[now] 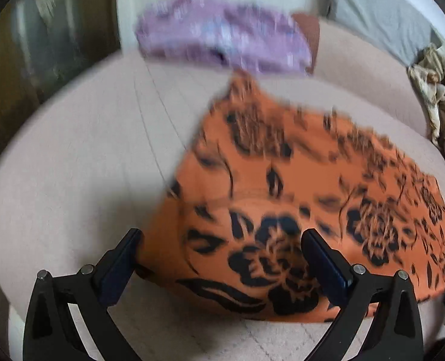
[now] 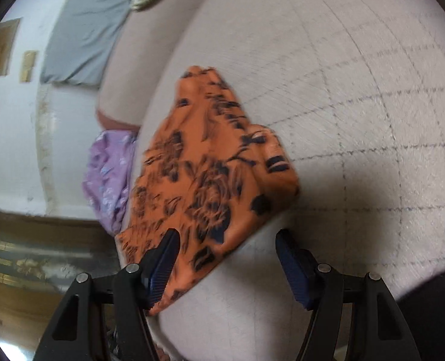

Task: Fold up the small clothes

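Cloth lies right under both tools: the orange floral garment [image 1: 285, 198] rests on the pale quilted bed [image 1: 81, 156], its near hem between the spread jaws of the left gripper [image 1: 222, 237]; the right gripper [image 2: 225, 237], jaws also apart and holding nothing, hangs over a corner; its long axis seems to run away from that corner; beyond, a purple garment [image 1: 222, 36] lies at the bed's far edge.
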`<action>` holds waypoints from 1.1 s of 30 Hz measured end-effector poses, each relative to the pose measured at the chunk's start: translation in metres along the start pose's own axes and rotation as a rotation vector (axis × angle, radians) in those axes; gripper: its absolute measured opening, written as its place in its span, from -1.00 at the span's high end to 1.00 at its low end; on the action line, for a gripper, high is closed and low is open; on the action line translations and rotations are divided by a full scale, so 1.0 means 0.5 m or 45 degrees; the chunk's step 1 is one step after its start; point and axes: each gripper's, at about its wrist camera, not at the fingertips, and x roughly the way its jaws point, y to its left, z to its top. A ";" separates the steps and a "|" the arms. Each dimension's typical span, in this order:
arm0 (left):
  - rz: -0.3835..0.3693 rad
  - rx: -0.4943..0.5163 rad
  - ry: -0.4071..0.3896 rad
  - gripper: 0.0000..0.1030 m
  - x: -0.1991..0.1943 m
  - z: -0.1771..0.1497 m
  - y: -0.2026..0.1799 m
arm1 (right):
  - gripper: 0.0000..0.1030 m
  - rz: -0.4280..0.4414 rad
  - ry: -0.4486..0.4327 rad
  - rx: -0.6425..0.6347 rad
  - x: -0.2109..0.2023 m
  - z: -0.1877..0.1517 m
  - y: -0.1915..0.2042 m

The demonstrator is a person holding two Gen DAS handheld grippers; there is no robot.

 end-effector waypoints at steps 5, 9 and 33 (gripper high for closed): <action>-0.005 0.000 0.000 -1.00 0.001 0.013 0.009 | -0.36 -0.030 -0.161 -0.048 0.027 0.036 0.016; -0.076 -0.099 0.000 -1.00 -0.007 0.043 0.046 | 0.39 -0.086 -0.165 -0.119 0.053 0.052 0.046; 0.304 -0.389 -0.022 -1.00 0.003 0.146 0.339 | 0.65 -0.064 0.072 -0.925 0.287 -0.329 0.542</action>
